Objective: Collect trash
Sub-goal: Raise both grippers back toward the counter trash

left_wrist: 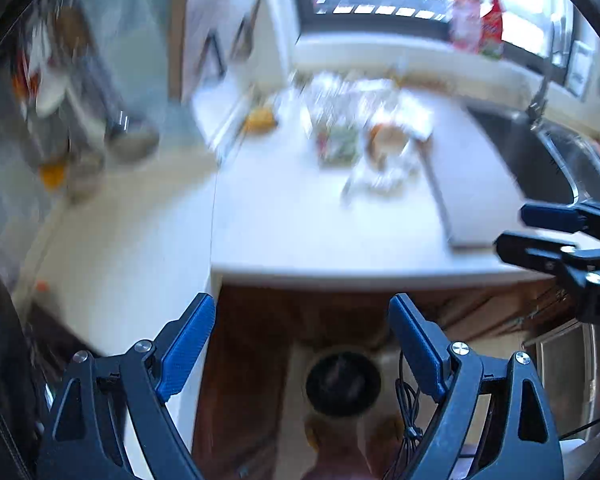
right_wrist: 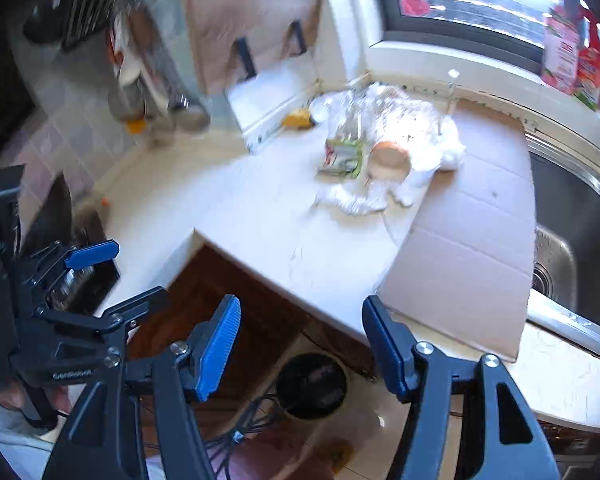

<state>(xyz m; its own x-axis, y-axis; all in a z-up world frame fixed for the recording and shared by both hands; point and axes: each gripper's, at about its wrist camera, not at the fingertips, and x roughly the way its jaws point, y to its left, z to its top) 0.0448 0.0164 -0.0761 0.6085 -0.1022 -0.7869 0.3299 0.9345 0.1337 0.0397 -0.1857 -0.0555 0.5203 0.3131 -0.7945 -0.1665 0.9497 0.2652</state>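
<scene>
Blue ribbed pads line the fingers of the left gripper point(left_wrist: 302, 312), which is seen at the bottom of the left wrist view with its jaws spread wide and nothing between them. Through the gap, a dark round bin point(left_wrist: 342, 384) is seen on the floor below, in front of brown cabinet doors point(left_wrist: 256, 344). The right gripper point(right_wrist: 300, 316) is seen at the bottom of the right wrist view in the same condition: jaws well apart, nothing held, the bin point(right_wrist: 312, 386) visible on the floor between the fingers, with black cables point(right_wrist: 244, 428) just beside it. Each gripper is also caught at the edge of the other's view.

Beyond the fingers, a white countertop point(right_wrist: 268, 232) fills the middle of both views. The trash is gathered towards the upper centre of the frame, well apart from both grippers: a crumpled white plastic bag point(right_wrist: 416, 136), a green and red wrapper point(right_wrist: 342, 158) and a round tan cup or bowl point(right_wrist: 390, 158) lying tilted just beside it. A yellow item point(right_wrist: 298, 120) is seen near the wall, to the upper left of the pile; what it is cannot be told. A flat sheet of cardboard point(right_wrist: 468, 240) is laid on the counter right of the pile, reaching to the steel sink point(right_wrist: 572, 248) at the right edge. A red and white packet point(right_wrist: 572, 60) stands on the window sill at the upper right. Hanging utensils point(right_wrist: 140, 80) are seen blurred at the upper left.
</scene>
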